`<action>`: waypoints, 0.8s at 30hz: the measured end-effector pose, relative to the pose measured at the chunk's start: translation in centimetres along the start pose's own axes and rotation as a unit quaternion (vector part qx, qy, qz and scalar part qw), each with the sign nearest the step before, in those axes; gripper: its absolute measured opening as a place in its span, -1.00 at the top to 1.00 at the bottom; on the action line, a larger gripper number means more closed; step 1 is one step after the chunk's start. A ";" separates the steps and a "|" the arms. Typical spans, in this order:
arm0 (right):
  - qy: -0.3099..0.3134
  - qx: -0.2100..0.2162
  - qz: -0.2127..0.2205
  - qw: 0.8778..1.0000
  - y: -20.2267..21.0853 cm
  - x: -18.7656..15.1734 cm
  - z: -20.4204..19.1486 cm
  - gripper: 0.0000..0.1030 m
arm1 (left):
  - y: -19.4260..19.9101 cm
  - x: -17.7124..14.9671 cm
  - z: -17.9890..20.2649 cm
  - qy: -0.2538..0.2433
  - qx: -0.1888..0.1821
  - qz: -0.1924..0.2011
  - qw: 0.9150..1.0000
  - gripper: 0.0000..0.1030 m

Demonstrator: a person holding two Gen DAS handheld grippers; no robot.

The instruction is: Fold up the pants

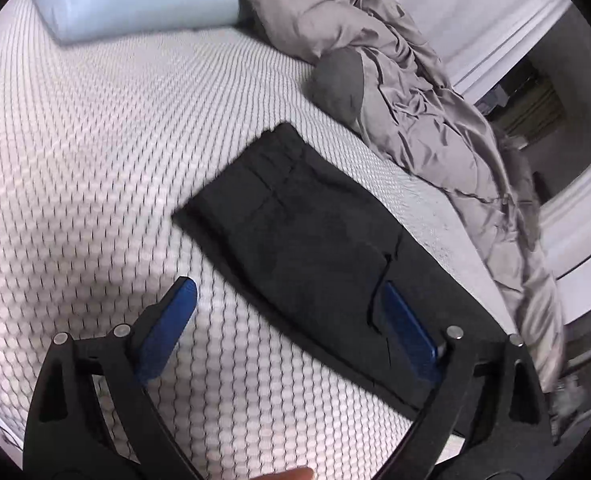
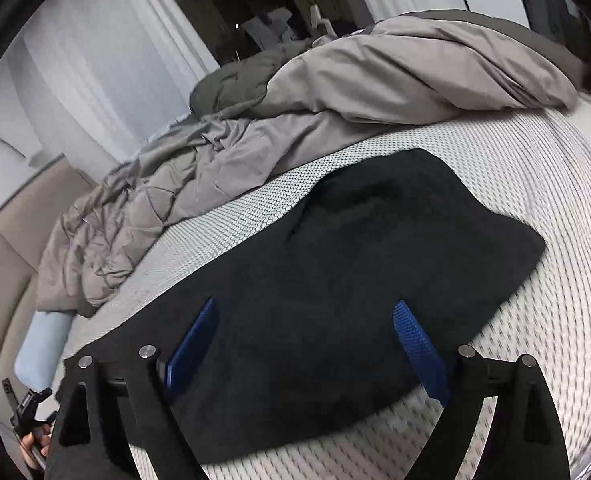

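My left gripper [image 1: 287,312] spread wide, gripping nothing, poised over near edge of pants [image 1: 307,240]. My right gripper [image 2: 305,340] likewise released, hanging above same black cloth. Pants lie flat on mattress [image 1: 95,160], seemingly folded lengthwise already. Between folds, I judge. Next: pinch one end with both, carry across. Beyond: grey duvet [image 2: 375,80], blue pillow [image 1: 135,0].

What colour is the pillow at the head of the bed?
Pale blue. The pillow shows best in the left wrist view, lying on the mattress.
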State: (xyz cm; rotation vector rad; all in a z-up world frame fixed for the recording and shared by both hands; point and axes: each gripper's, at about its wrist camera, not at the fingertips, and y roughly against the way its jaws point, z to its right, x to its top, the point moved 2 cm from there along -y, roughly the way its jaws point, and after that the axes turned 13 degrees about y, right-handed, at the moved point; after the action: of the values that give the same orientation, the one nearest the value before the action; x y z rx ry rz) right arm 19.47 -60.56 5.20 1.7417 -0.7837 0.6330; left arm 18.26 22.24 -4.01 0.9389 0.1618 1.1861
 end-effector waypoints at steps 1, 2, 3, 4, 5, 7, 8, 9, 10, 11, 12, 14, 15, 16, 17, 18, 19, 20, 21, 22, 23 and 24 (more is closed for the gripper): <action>-0.003 0.002 -0.001 1.000 0.3 -0.4 0.4 -0.77 | -0.4 -0.4 -0.6 0.008 -0.001 -0.012 1.000 -0.70; -0.009 0.000 -0.002 1.000 0.5 -0.7 0.8 -0.77 | -0.8 -0.6 -1.0 0.015 0.000 -0.024 1.000 -0.67; -0.016 -0.004 -0.004 1.000 0.7 -0.8 1.3 -0.77 | -1.6 -1.0 -1.3 0.026 0.000 -0.037 0.999 -0.67; -0.019 -0.003 -0.006 1.000 0.7 -0.8 1.6 -0.77 | -2.4 -1.0 -1.5 0.033 0.000 -0.043 0.999 -0.66; -0.020 0.004 -0.005 1.000 0.9 -0.7 1.8 -0.77 | -2.9 -1.0 -1.4 0.030 0.001 -0.036 0.999 -0.57; -0.018 0.005 -0.007 1.000 0.8 -0.6 2.2 -0.77 | -3.6 -0.5 -1.0 0.024 0.012 -0.012 1.000 -0.11; -0.018 0.004 -0.008 1.000 0.7 -0.6 2.6 -0.77 | -4.1 -0.1 -0.8 0.027 0.019 -0.007 0.999 0.36; -0.024 0.001 -0.011 1.000 0.6 -0.6 3.1 -0.77 | -4.7 0.3 -0.6 0.030 0.023 -0.004 0.999 0.66; -0.029 -0.002 -0.013 1.000 0.5 -0.5 3.5 -0.77 | -4.9 0.7 -0.4 0.028 0.022 0.003 0.999 0.92; -0.037 -0.007 -0.014 0.999 0.7 -0.7 4.1 -0.77 | -4.4 1.1 -0.1 0.021 0.012 0.014 1.000 0.94; -0.044 -0.015 -0.013 0.999 1.1 -0.8 4.8 -0.77 | -3.8 1.3 0.1 0.019 0.004 0.027 0.999 0.95; -0.056 -0.033 -0.014 0.998 1.6 -1.1 6.1 -0.77 | -2.1 1.9 0.5 -0.006 0.001 0.058 0.998 0.95; -0.065 -0.038 -0.015 0.997 1.9 -1.3 6.8 -0.77 | -1.9 2.2 0.5 -0.013 0.012 0.065 0.998 0.95; -0.083 -0.039 -0.023 0.996 1.9 -1.7 7.8 -0.77 | -1.9 2.4 0.2 -0.011 0.026 0.072 0.997 0.95; -0.097 -0.038 -0.032 0.994 1.6 -2.1 8.5 -0.77 | -2.2 2.5 -0.2 -0.005 0.039 0.072 0.997 0.95; -0.107 -0.036 -0.038 0.993 1.3 -2.3 9.0 -0.77 | -2.6 2.5 -0.5 0.000 0.045 0.067 0.997 0.95; -0.125 -0.027 -0.045 0.991 0.4 -2.6 9.7 -0.77 | -2.8 2.4 -0.8 0.004 0.047 0.065 0.997 0.95; -0.141 -0.015 -0.046 0.989 -0.3 -2.7 10.1 -0.76 | -3.2 2.5 -1.0 0.009 0.049 0.062 0.997 0.95; -0.163 0.010 -0.042 0.986 -1.4 -2.6 10.6 -0.76 | -3.4 2.6 -1.1 0.013 0.048 0.059 0.997 0.95; -0.174 0.024 -0.039 0.984 -2.2 -2.5 10.8 -0.74 | -3.6 2.7 -1.1 0.015 0.046 0.057 0.997 0.95; -0.190 0.035 -0.032 0.981 -3.3 -2.2 11.4 -0.72 | -3.6 2.7 -1.3 0.017 0.044 0.055 0.997 0.95; -0.211 0.033 -0.026 0.976 -4.4 -2.0 11.9 -0.57 | -3.6 2.7 -1.3 0.018 0.041 0.054 0.998 0.95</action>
State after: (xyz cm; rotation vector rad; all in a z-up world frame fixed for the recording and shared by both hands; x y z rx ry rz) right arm 21.95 -70.68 -2.36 1.9812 -1.0116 0.2526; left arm 21.21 25.05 -6.39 1.0093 0.1915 1.3048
